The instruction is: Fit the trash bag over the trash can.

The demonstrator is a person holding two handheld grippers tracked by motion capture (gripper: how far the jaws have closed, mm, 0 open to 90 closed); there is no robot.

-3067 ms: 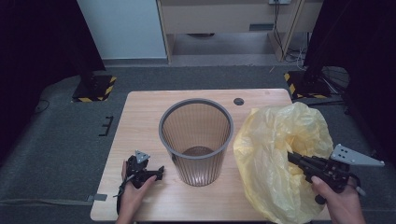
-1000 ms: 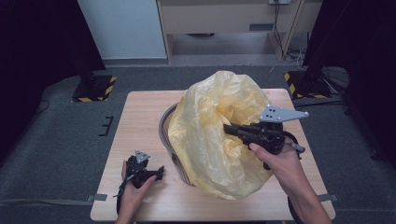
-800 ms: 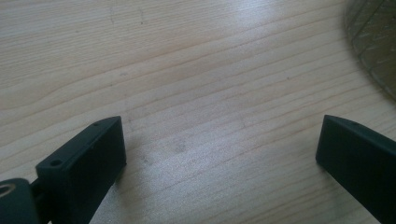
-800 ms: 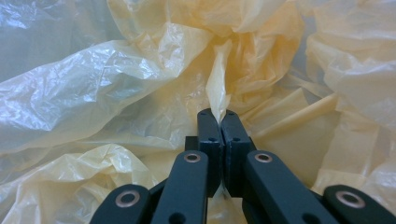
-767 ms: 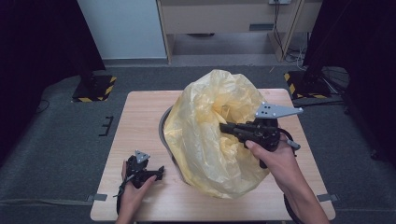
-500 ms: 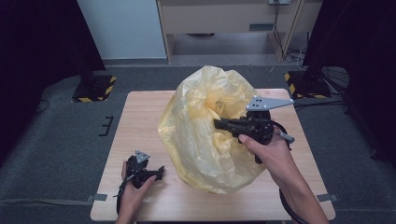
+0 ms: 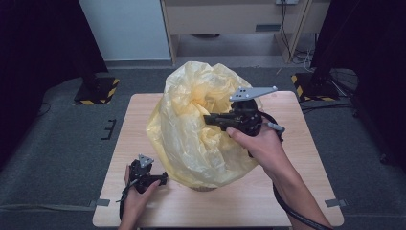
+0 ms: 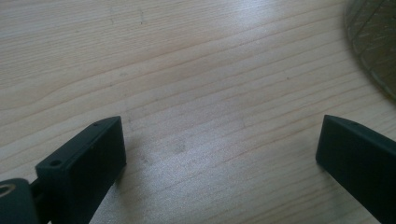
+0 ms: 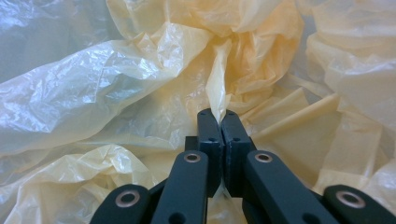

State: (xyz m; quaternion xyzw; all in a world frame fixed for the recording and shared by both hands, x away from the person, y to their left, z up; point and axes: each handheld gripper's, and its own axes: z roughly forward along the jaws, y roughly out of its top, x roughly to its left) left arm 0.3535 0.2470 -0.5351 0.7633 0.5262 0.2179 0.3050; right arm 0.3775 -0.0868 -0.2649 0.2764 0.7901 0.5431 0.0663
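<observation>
- High view: the yellow plastic bag [image 7: 201, 129] is billowing over the middle of the wooden table [image 7: 306, 191], draping over the mesh wastebasket, of which just a sliver of the base [image 7: 203, 188] is peeking out near the front edge. What is lying inside the basket cannot be told. The right gripper [image 7: 210, 118] is pinching the film high on the bag's right side. The left gripper [image 7: 160, 179] is resting near the front-left corner, just beside the bag's hem.
- Left gripper view: the jaws are standing wide apart over bare wood, with nothing between them; the wastebasket's mesh wall [image 8: 373, 42] is showing at the upper right.
- Right gripper view: the jaws are pressing together, clamping a twisted fold of the yellow film [image 9: 217, 88].
- Against three seconds back, when the bag was lying at the right edge beside the open, uncovered basket, the bag is now sitting over it; the left gripper is keeping its place.
</observation>
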